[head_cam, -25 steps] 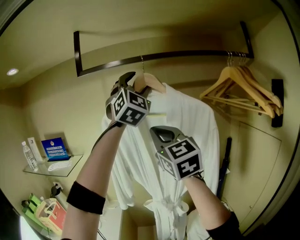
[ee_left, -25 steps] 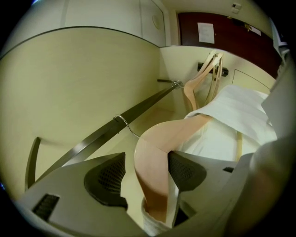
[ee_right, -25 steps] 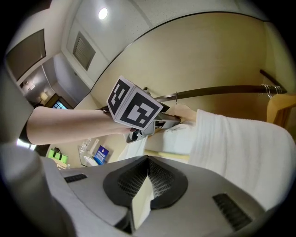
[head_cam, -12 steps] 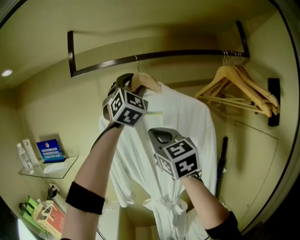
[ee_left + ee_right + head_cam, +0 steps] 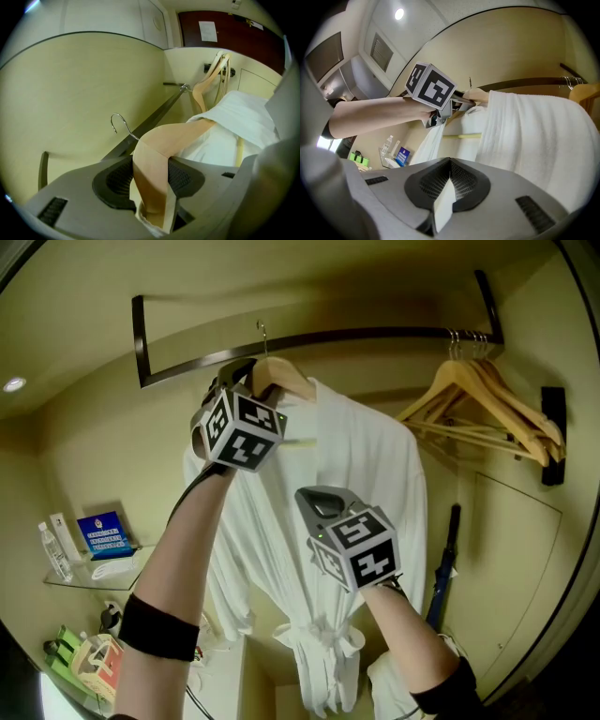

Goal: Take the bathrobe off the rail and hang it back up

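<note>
Jaws of the left hand-held gripper (image 5: 150, 174) have just been closing and clamp the near shoulder of the wooden hanger (image 5: 157, 150). Its hook (image 5: 117, 123) sits just above, seemingly clear of the rail (image 5: 375, 337) beyond. Below, the right hand-held gripper (image 5: 449, 187) pinches a fold of the bathrobe (image 5: 347, 484). Held off-centre, the hanger could tip and shed the bathrobe's far shoulder. White, ribbed and belt-knotted, it hangs slack beneath both.

spare wooden hangers (image 5: 506, 399) far right; water bottle (image 5: 47, 549) on glass shelf (image 5: 94, 583)
</note>
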